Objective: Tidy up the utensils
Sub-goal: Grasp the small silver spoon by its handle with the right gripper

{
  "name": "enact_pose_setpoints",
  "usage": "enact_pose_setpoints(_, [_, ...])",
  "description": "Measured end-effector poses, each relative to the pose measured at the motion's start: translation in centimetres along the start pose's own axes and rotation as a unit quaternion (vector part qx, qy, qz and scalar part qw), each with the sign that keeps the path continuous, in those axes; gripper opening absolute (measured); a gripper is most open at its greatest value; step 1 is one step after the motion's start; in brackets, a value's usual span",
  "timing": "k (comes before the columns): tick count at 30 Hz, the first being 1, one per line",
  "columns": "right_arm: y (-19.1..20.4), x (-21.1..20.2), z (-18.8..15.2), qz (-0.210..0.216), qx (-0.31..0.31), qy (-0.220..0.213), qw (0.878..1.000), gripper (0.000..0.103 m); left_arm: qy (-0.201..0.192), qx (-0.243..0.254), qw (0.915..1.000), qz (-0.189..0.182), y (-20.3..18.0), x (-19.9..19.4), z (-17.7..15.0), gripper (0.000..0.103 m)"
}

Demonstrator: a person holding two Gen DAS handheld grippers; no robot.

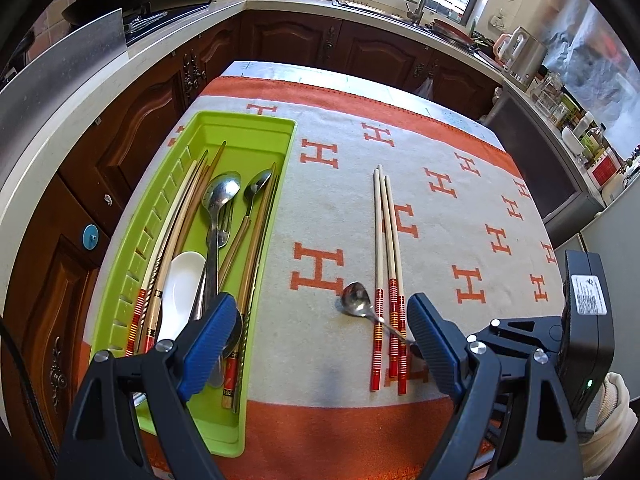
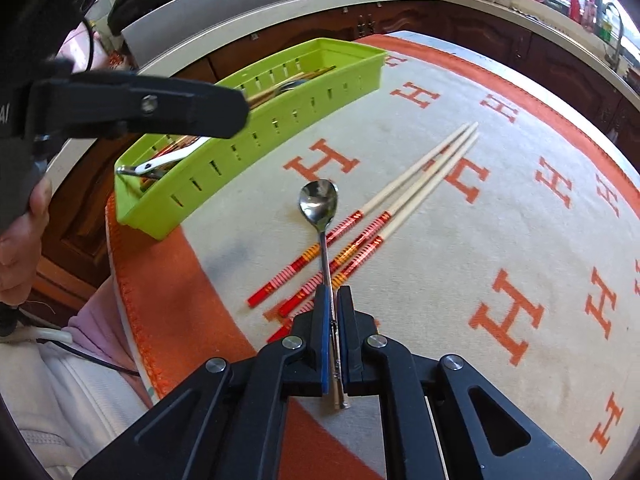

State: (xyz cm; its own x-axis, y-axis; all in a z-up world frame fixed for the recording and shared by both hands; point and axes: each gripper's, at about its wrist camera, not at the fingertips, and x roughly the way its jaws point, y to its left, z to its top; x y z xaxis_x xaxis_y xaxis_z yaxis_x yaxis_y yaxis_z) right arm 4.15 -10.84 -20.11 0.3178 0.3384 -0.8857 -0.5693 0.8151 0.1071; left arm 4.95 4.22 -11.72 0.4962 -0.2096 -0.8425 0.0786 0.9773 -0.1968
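A green utensil tray [image 1: 256,128] [image 2: 352,64] on the left of the table holds several chopsticks, metal spoons, a fork and a white spoon [image 1: 180,292]. Three red-handled chopsticks [image 1: 386,232] [image 2: 424,176] lie on the cloth to its right. A metal spoon [image 1: 356,298] [image 2: 320,200] lies across their red ends. My right gripper [image 2: 333,292] is shut on the spoon's handle. My left gripper [image 1: 320,320] is open and empty, above the cloth between the tray and the chopsticks. The left gripper also shows as a dark arm in the right wrist view [image 2: 140,108].
The table wears an orange and cream cloth with H marks [image 1: 440,184] [image 2: 520,240]. Kitchen counters, dark wood cabinets [image 1: 140,120], a sink and a kettle [image 1: 524,56] surround it. A person's hand [image 2: 20,240] and pale sleeve are at the left.
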Motion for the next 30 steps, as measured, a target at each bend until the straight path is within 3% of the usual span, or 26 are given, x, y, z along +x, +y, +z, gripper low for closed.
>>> enact_pose_setpoints(10, [-2.5, -0.5, -0.6, -0.02, 0.035, -0.015, 0.999, 0.005, 0.005, -0.001, 1.0, -0.004, 0.1, 0.2, 0.0, 0.086])
enact_pose_setpoints(18, [-0.2, 0.9, 0.0, -0.073, -0.026, -0.005, 0.997, 0.018, 0.009, -0.005, 0.9999, -0.008, 0.0, 0.4, -0.2, 0.086])
enact_pose_setpoints(20, [0.1, 1.0, 0.2, -0.081, -0.032, -0.009, 0.996, 0.018, 0.01, -0.004, 0.9999, -0.007, -0.1, 0.4, -0.2, 0.086])
enact_pose_setpoints(22, [0.3, 1.1, 0.2, -0.083, -0.033, -0.012, 0.996, 0.008, 0.008, -0.002, 0.9999, -0.006, -0.1, 0.4, -0.2, 0.086])
enact_pose_setpoints(25, [0.7, 0.9, -0.1, -0.111, -0.031, -0.028, 0.993, 0.005, 0.006, -0.001, 1.0, -0.006, -0.2, 0.4, -0.1, 0.086])
enact_pose_setpoints(30, [-1.2, -0.5, -0.5, -0.109, 0.044, -0.065, 0.991, 0.005, 0.011, 0.007, 0.9999, -0.01, -0.8, 0.9, 0.1, 0.086])
